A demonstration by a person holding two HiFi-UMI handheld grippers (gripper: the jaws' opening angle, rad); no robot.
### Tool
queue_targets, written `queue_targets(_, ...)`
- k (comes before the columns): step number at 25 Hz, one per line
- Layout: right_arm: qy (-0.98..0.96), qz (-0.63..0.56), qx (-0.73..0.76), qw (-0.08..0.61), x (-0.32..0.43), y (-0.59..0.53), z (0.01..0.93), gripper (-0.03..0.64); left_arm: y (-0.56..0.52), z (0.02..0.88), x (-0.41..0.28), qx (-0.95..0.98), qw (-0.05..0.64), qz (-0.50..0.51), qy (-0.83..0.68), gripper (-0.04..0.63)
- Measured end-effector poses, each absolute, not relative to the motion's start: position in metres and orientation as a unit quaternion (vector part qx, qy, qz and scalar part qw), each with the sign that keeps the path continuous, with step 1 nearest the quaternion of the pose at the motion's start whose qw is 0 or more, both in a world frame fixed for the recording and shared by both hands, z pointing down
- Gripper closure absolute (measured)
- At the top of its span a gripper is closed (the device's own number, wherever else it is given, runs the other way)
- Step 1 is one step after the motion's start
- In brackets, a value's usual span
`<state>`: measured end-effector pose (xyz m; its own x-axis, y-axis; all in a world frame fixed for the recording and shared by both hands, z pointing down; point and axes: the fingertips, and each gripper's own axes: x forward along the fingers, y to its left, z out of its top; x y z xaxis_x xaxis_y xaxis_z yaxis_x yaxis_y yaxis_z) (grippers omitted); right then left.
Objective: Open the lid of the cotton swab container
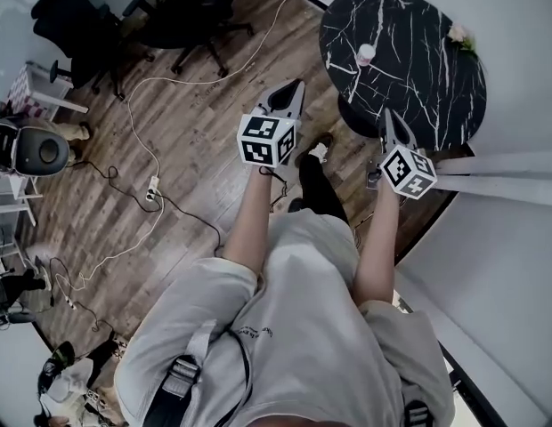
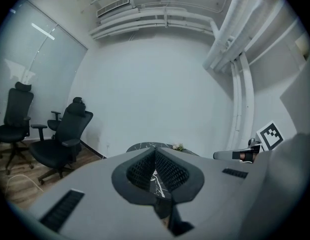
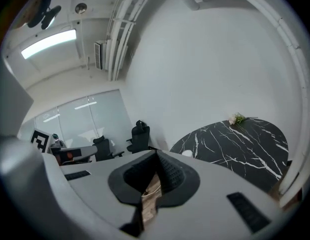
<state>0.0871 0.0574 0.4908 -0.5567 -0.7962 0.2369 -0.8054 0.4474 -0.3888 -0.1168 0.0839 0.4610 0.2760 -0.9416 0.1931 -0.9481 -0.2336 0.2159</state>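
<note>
Approach stage for me right now, nothing touched yet. The cotton swab container [image 1: 366,54] sits on the round black marble table [image 1: 427,96], toward its far-left part. It's well apart from the little bunch of flowers [image 1: 458,36] at the far-right edge.

Both tongs are pinched fully together with nothing in them. The left gripper [image 1: 296,87] points out over the wooden floor just left of the table. The right gripper [image 1: 385,116] hangs over the table's near edge. In the right gripper view the container [image 3: 187,153] is just a small pale blob past the jaws, too small to tell what kind of lid it has.

My take on doing this bit well: get close first, then spread both pairs of tongs before they reach the container, not right on top of it. I'd clamp the body low with one so it can't skid on that slick top, then take the lid with the other. Go slow, since it looks light and easy to knock over.
</note>
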Motion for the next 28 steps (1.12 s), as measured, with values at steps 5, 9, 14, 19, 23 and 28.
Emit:
queue_targets(5,-0.849,0.211,0.483,0.044,0.082,0.000,0.498,0.584,0.036,0.469,-0.127,0.791,0.151,0.014,-0.592,0.574)
queue_targets(9,-0.840,0.202,0.500,0.060,0.087,-0.046,0.496,0.584,-0.008,0.481,-0.128,0.799,0.159,0.030,-0.580,0.574)
queue_targets(14,-0.840,0.210,0.496,0.065,0.086,-0.102,0.501,0.584,-0.066,0.497,-0.121,0.813,0.161,0.061,-0.557,0.574)
queue_targets(19,-0.869,0.181,0.438,0.144,0.068,-0.157,0.526,0.584,-0.117,0.511,-0.109,0.836,0.147,0.081,-0.523,0.574)
queue_targets(23,-0.899,0.131,0.364,0.207,0.053,-0.191,0.551,0.583,-0.151,0.525,-0.091,0.856,0.134,0.092,-0.491,0.574)
queue_targets(28,-0.915,0.089,0.277,0.278,0.033,-0.220,0.588,0.583,-0.191,0.547,-0.066,0.877,0.113,0.125,-0.451,0.574)
